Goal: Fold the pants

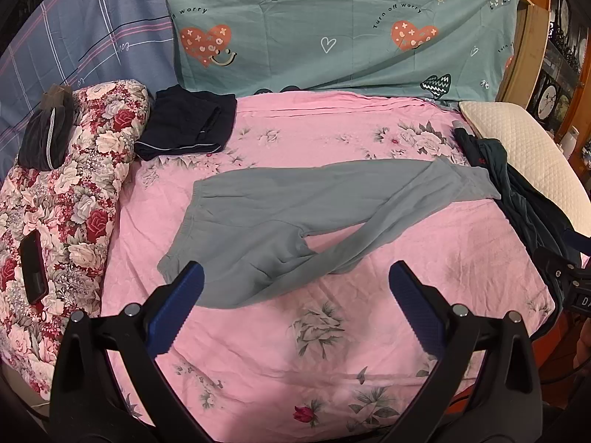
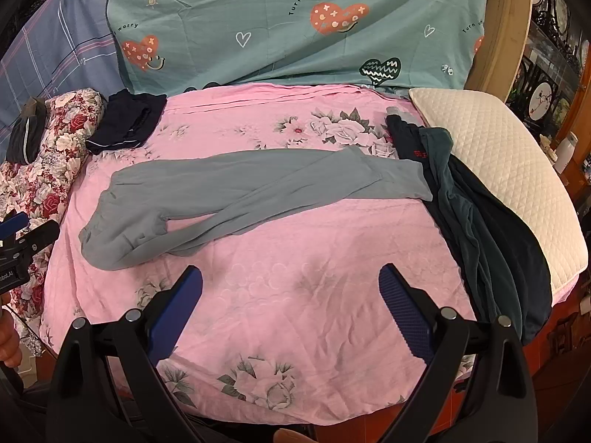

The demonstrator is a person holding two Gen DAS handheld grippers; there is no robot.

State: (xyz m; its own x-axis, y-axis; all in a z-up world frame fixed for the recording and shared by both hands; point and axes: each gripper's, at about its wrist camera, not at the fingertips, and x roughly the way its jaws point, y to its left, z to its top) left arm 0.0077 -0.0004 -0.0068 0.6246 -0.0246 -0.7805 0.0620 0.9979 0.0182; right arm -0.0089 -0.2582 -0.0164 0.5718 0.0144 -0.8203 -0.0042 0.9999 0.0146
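Grey pants [image 1: 295, 217] lie spread out across the middle of the pink flowered sheet [image 1: 332, 350], waistband toward the left, legs running off to the right. One leg stretches flat toward the far right, its cuff touching the dark green garment [image 2: 476, 229] heaped at the bed's right edge; the other leg crosses over it and bunches near the crotch.

Left gripper [image 1: 295, 295] hovers low over the sheet, its blue-padded fingers [image 1: 177, 306] spread wide with nothing between them, the left finger's tip overlapping the waistband corner in this view. Whether it touches the cloth, I can't tell.

Right gripper [image 2: 290, 295] hangs over bare pink sheet in front of the pants, jaws likewise released and empty, well apart from the fabric.

Up in the far left corner sits a folded navy garment [image 1: 188, 129], just beside a red-and-white flowered quilt [image 1: 74, 199]. On that quilt rest a dark phone [image 1: 33, 269] and another folded dark garment [image 1: 46, 136]. A cream quilted pillow [image 2: 495, 170] lies along the right, and a teal sheet with hearts [image 1: 332, 26] hangs behind the bed.
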